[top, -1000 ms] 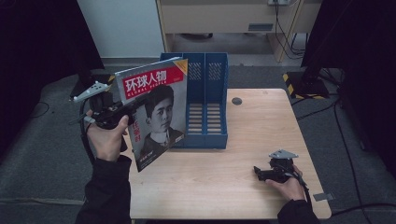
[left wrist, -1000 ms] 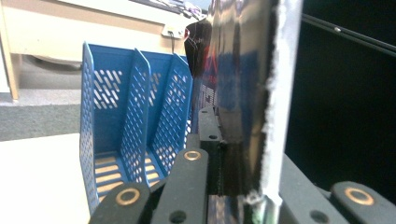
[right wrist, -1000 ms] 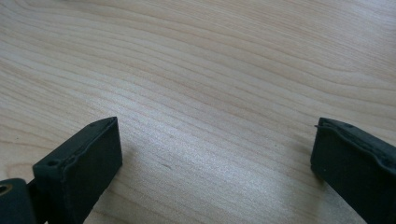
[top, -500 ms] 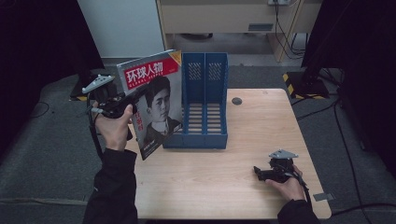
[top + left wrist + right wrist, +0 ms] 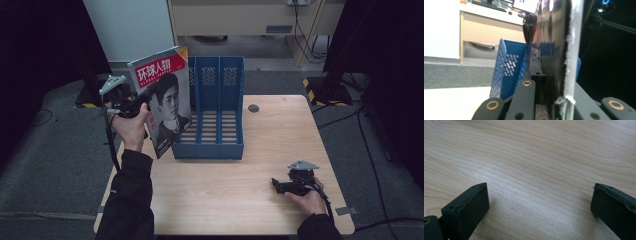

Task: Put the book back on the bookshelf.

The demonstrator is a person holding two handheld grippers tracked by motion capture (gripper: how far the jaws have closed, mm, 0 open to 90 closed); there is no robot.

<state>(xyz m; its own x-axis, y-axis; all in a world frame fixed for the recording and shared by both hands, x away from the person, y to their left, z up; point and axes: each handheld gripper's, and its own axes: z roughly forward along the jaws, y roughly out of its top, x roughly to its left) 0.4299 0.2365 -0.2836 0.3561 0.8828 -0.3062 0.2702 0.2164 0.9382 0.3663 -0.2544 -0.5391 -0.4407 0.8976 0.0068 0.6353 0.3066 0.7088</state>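
Already, the magazine (image 5: 163, 100) has been lifted clear of the table (image 5: 240, 200) and is held upright in the air by the left gripper (image 5: 145, 95), whose jaws are clamped tight on its left edge; in the left gripper view the glossy cover and the ragged page edges (image 5: 570, 55) are seen pinched between the black jaws. The magazine is carried at about ten o'clock from the table's middle, just beside the blue file rack (image 5: 216, 107) and overlapping its leftmost wall as seen from above, with its lower corner hanging near the rack's front left corner. It has not yet been set into any compartment: the rack's three slots are seen standing empty, and the magazine is tilted slightly and held outside the rack's left side. The pick-up can therefore be judged as done, while the lining-up over a slot, the lowering between the dividers and the release are judged as still to be done. The right gripper (image 5: 280, 185) is rested on the table at about four o'clock, well apart from the rack, and its jaws are spread wide with nothing between them, only bare wood being seen in the right gripper view. A small dark round thing (image 5: 253, 108) lies on the table at about one o'clock, just right of the rack.
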